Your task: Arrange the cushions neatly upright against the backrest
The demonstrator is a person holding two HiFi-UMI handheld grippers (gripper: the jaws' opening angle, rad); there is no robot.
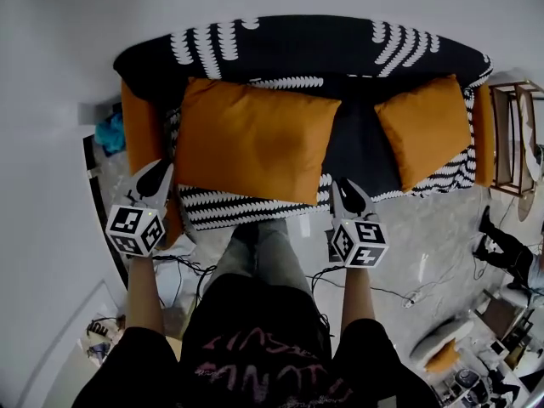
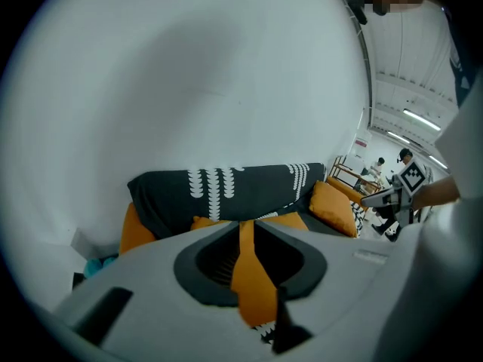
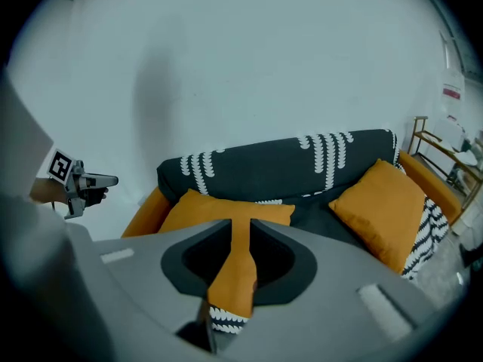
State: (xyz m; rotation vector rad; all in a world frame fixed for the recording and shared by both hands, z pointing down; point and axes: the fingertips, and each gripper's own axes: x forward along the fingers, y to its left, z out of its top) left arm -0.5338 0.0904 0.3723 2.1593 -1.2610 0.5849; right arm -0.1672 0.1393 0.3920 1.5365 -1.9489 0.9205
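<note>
Black shirt (image 1: 255, 347) and grey trouser legs fill the bottom of the head view, with both forearms reaching forward from them. Each hand holds a gripper pointed at the sofa (image 1: 340, 49).

Left gripper (image 1: 160, 175): its jaws stand only a narrow slit apart and nothing is clamped between them. Its own view shows a strip of orange cushion and a bit of patterned cover through the slit. From above, its tip sits just beside the lower left corner of the big cushion (image 1: 255, 138), but I cannot tell whether it touches.

Right gripper (image 1: 348, 195): it also shows a thin gap with nothing pinched, and orange fabric and cover show beyond it. Its tip is near the big cushion's lower right corner, at the seat's front edge.

The big cushion leans back against the backrest (image 1: 323, 36), left of centre, with its lower edge toward the front of the seat. The small cushion (image 1: 425, 130) leans at the right end, turned at an angle. A bare dark stretch of seat lies between the two.

Only the head view shows the floor, with cables (image 1: 399, 296) on it and a shelf (image 1: 514, 134) beside the sofa. The left gripper view alone shows ceiling lights (image 2: 419, 115) and people far off (image 2: 377, 164). It also catches the right gripper from the side, and the right gripper view catches the left one against the wall (image 3: 226, 66).
</note>
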